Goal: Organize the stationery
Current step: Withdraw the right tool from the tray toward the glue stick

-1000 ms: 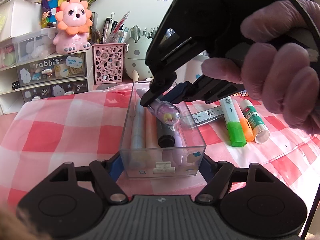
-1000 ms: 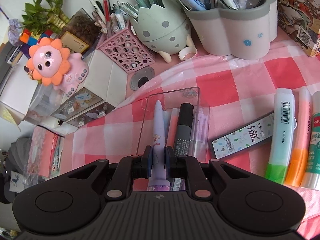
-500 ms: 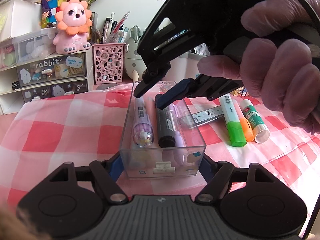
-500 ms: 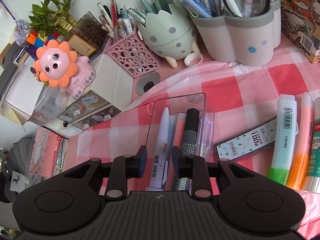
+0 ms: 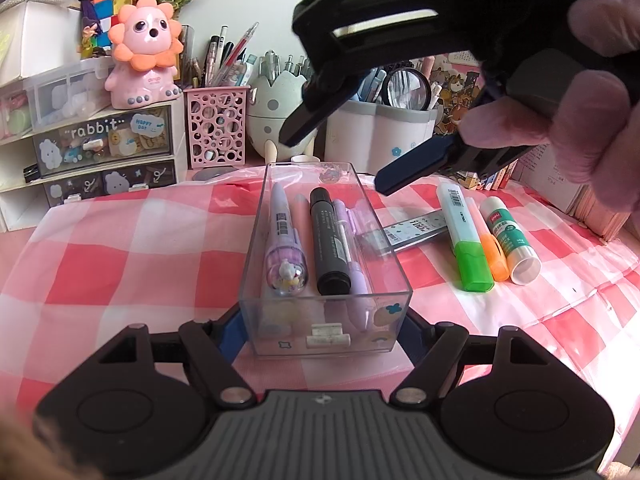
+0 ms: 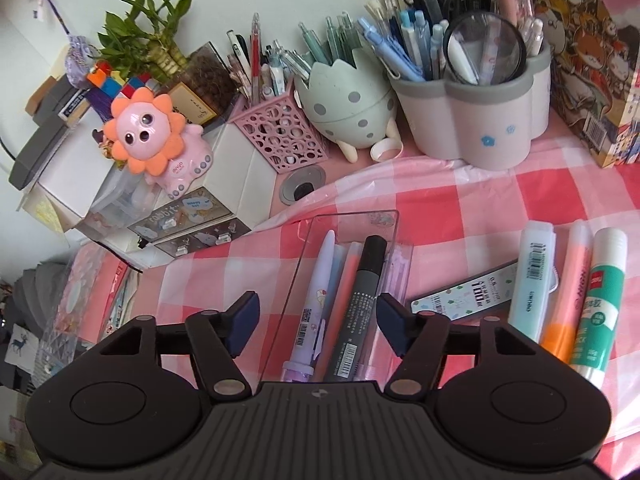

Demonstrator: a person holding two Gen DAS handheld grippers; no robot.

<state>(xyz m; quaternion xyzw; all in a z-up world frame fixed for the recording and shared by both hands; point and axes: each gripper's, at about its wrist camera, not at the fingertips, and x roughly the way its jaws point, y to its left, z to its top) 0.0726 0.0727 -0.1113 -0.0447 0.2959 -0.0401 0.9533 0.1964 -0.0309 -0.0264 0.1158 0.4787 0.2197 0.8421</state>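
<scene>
A clear plastic box (image 5: 326, 304) stands on the pink checked cloth. My left gripper (image 5: 324, 334) is shut on its near end. Inside lie a purple character pen (image 5: 282, 240), a black marker (image 5: 328, 240) and pastel pens. My right gripper (image 5: 336, 160) hangs open and empty above the far end of the box; in its own view it (image 6: 318, 318) is wide open over the box (image 6: 352, 216), the purple pen (image 6: 316, 300) and the marker (image 6: 360, 300). A lead refill case (image 5: 416, 228), a green highlighter (image 5: 464, 236), an orange highlighter (image 5: 490, 248) and a glue stick (image 5: 510, 240) lie to the right.
Pen holders line the back: a pink mesh cup (image 6: 276, 136), an egg-shaped holder (image 6: 348, 112) and a grey flower-shaped holder (image 6: 476, 116). A pink lion toy (image 5: 142, 52) sits on small drawers (image 5: 104, 148) at the left. A patterned box (image 6: 592, 52) stands at the back right.
My right gripper opened, dropped the purple character pen into the box at the left side, then rose and opened wider. My left gripper kept hold of the box.
</scene>
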